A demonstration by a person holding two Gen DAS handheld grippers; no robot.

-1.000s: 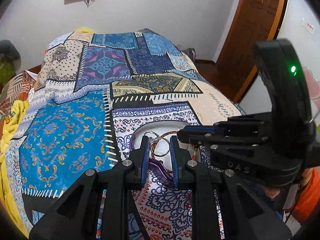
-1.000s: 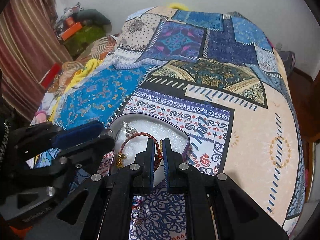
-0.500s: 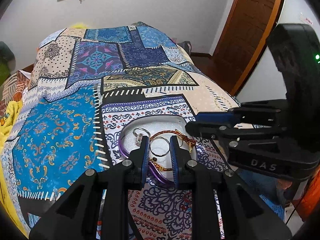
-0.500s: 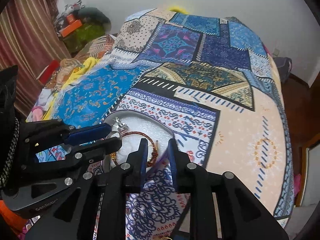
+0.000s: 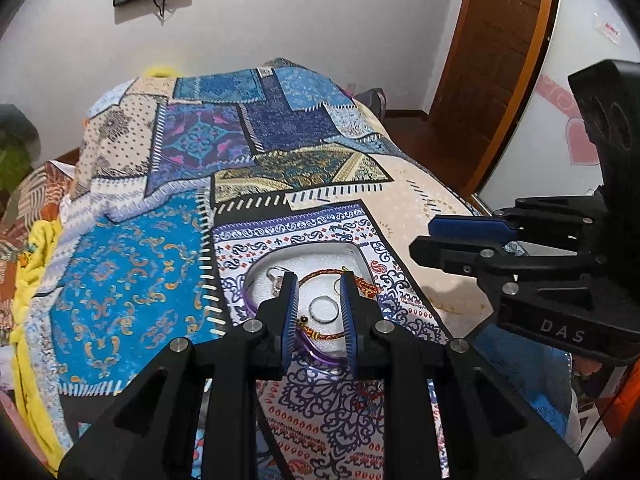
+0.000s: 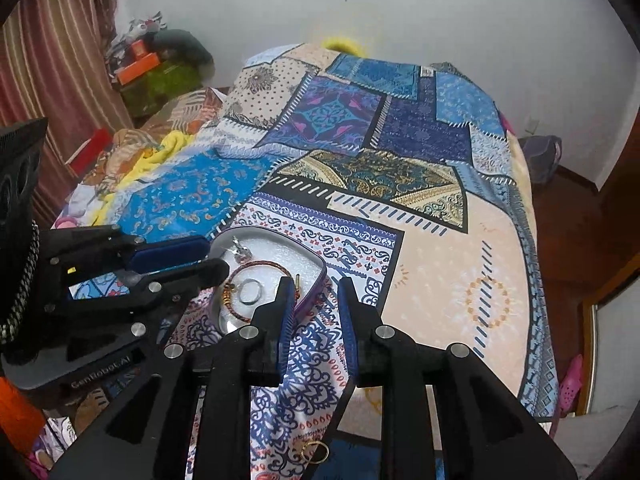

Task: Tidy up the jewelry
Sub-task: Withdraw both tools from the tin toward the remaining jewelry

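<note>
A white, purple-rimmed jewelry tray (image 5: 320, 254) lies on the patterned bedspread; it also shows in the right wrist view (image 6: 276, 242). In it lie a red and gold braided bracelet (image 5: 354, 278), a silver ring (image 5: 324, 309) and a silver charm piece (image 5: 276, 276). My left gripper (image 5: 318, 284) is open and empty, just above the tray's near edge. My right gripper (image 6: 314, 288) is open and empty, to the right of the tray. A small gold ring (image 6: 314, 451) lies on the bedspread below the right gripper.
The patchwork bedspread (image 5: 280, 152) covers the whole bed. A wooden door (image 5: 500, 60) stands at the right. Clutter and a striped curtain (image 6: 60, 60) are at the bed's left side. A yellow cloth (image 6: 160, 152) lies along the left edge.
My right gripper has opened, let go of the bracelet into the tray and drawn back to the right. My left gripper has opened wider and stays over the tray.
</note>
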